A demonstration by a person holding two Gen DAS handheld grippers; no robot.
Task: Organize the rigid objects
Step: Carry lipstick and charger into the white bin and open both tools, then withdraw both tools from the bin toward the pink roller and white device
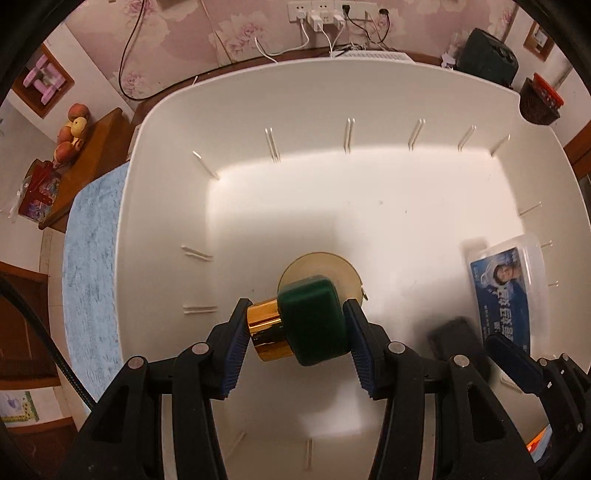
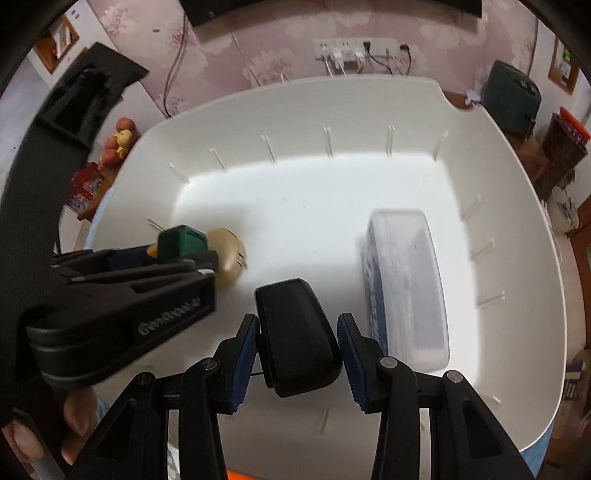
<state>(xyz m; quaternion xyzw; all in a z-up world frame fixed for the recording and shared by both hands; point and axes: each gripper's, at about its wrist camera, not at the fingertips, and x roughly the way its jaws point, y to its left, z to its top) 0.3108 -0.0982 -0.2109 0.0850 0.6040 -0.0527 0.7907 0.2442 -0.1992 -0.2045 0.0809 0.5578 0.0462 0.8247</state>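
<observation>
The left gripper [image 1: 295, 336] is clamped on a green bottle with a gold cap [image 1: 314, 321], which lies sideways between the blue ribbed pads: one pad bears on the gold cap, the other on the green body. In the right wrist view the same left gripper [image 2: 177, 254] enters from the left side, with the green body showing beyond its black finger. Directly beyond the bottle, a round beige tape measure [image 1: 319, 271] rests on the floor of the white bin [image 1: 166, 147]; it appears again as a blurred beige disc [image 2: 229, 258] just past the left gripper's tip. The right gripper [image 2: 297, 354] is held over the bin floor with a black rectangular case [image 2: 295, 332] between its pads; the left pad appears to touch the case, while a narrow gap shows at the right pad, so firm clamping cannot be confirmed. To the right of the case, a clear plastic box with a blue printed label [image 2: 406, 288] lies flat on the bin floor near the right wall; it also appears in the left wrist view [image 1: 506, 291]. Under the bin's left edge lies a light blue towel [image 1: 92, 277]. On the far wall beyond the bin, a row of outlets with white chargers [image 1: 325, 16] is mounted.
</observation>
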